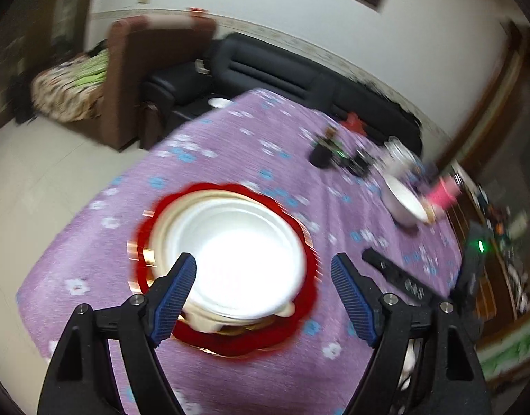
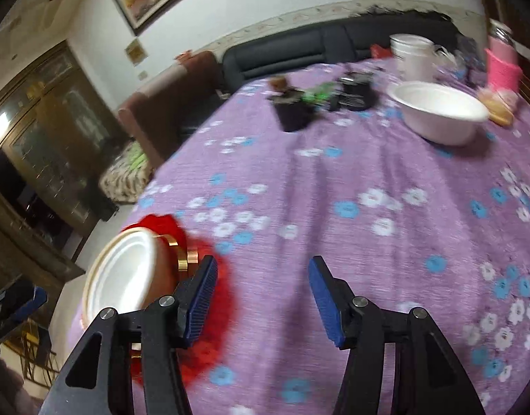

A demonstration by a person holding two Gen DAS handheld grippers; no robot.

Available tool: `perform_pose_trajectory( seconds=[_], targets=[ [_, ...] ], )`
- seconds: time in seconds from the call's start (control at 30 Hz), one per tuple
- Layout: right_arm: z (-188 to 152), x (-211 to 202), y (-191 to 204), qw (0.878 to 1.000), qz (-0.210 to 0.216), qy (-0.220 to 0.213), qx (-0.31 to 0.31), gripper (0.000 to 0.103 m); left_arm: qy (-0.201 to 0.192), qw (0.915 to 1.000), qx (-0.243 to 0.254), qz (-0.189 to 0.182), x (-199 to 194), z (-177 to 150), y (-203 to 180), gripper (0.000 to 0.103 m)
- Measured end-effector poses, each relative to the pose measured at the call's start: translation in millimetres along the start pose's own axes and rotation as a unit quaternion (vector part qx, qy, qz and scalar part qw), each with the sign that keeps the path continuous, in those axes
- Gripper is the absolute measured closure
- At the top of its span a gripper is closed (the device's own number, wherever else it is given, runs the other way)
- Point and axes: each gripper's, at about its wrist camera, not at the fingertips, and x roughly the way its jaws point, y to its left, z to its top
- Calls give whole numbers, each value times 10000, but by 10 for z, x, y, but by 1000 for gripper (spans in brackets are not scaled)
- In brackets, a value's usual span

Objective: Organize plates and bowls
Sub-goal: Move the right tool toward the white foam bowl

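Plates [image 1: 230, 256], white, sit stacked face-up on a red mat [image 1: 292, 332] near the purple cloth's [image 2: 334, 207] edge; a white bowl [image 2: 441, 110] stands upright far across. Blur smears the stack's rims. Left gripper [image 1: 263, 290] and right gripper [image 2: 261, 297] angle downward, jaws apart, empty.

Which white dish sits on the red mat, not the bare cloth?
The white plate, stacked on a tan dish on the red mat near the left hand-held gripper. The white bowl stands alone on the purple tablecloth.
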Motion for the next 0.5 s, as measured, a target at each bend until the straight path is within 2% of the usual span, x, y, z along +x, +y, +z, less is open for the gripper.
perform_pose_trajectory(
  seconds=[0.27, 0.5],
  targets=[
    [180, -200, -774, 9968, -579, -184, 516, 44, 546, 9910, 1097, -542, 336, -281, -738, 23],
    [538, -334, -1582, 9851, -916, -476, 1375, 44, 907, 9813, 1565, -664, 591, -464, -1030, 23]
  ],
)
